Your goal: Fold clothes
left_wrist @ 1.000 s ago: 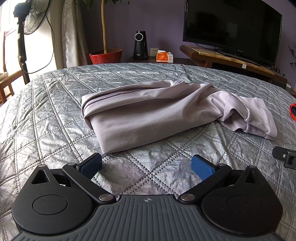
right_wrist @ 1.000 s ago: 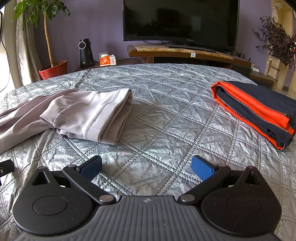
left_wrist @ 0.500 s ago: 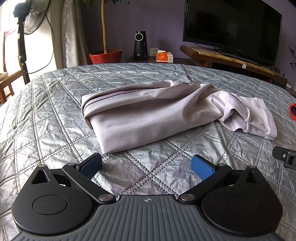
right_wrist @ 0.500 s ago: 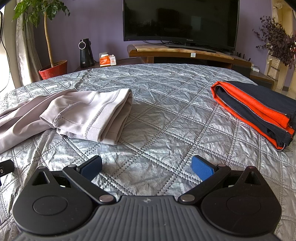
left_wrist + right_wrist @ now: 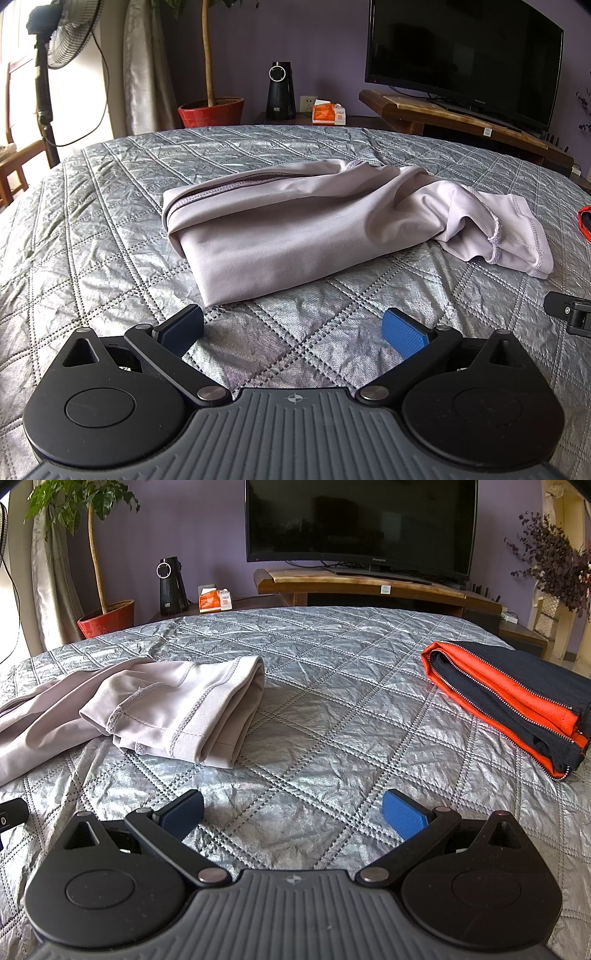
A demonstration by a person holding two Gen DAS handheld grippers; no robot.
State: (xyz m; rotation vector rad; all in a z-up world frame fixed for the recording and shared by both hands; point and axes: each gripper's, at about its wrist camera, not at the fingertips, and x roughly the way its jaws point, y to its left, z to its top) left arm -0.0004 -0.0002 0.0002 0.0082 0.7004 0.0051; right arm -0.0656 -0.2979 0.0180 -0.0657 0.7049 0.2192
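both jaws stand wide and hold nothing: left gripper (image 5: 293,328) just short of the folded grey garment (image 5: 295,225) on the quilted bed (image 5: 92,221), right gripper (image 5: 293,808) near its cuff (image 5: 192,709); only the right view shows the folded orange-navy jacket (image 5: 517,698); tv (image 5: 360,524) logo unreadable

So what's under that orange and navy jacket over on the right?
The folded jacket lies flat on the silver quilt, and only quilt shows around its edges. Its own layers, orange and navy with zips, are stacked; anything beneath or inside them is covered.
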